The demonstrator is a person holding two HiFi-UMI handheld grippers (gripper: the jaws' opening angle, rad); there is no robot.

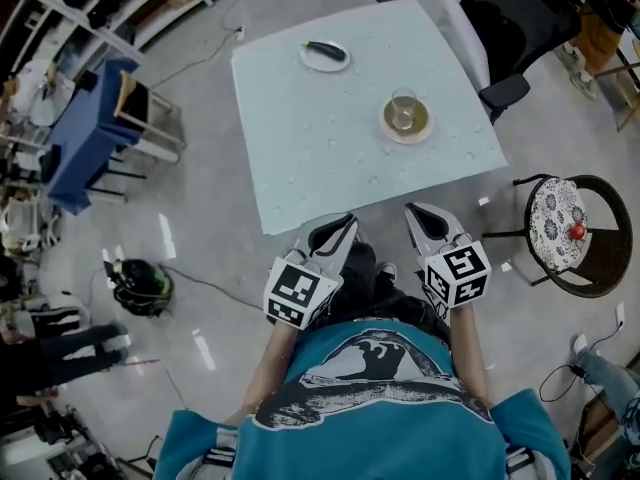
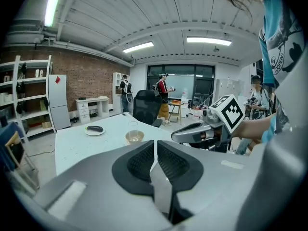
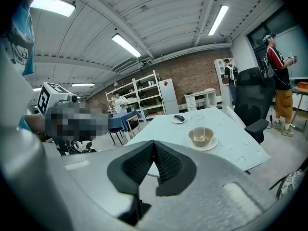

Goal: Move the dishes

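While left gripper (image 1: 343,225) and right gripper (image 1: 416,214) hover before table (image 1: 330,158), jaws closed, empty.

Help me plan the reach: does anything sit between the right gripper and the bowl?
Nothing visible does. The right gripper, shut, is short of the table, and only bare tabletop lies between its near edge and the bowl. The eggplant plate lies beyond, to the left.

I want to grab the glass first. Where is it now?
In the head view, the glass stands in a bowl on the table's right half. It is nearer the person than the far plate holding a dark vegetable.
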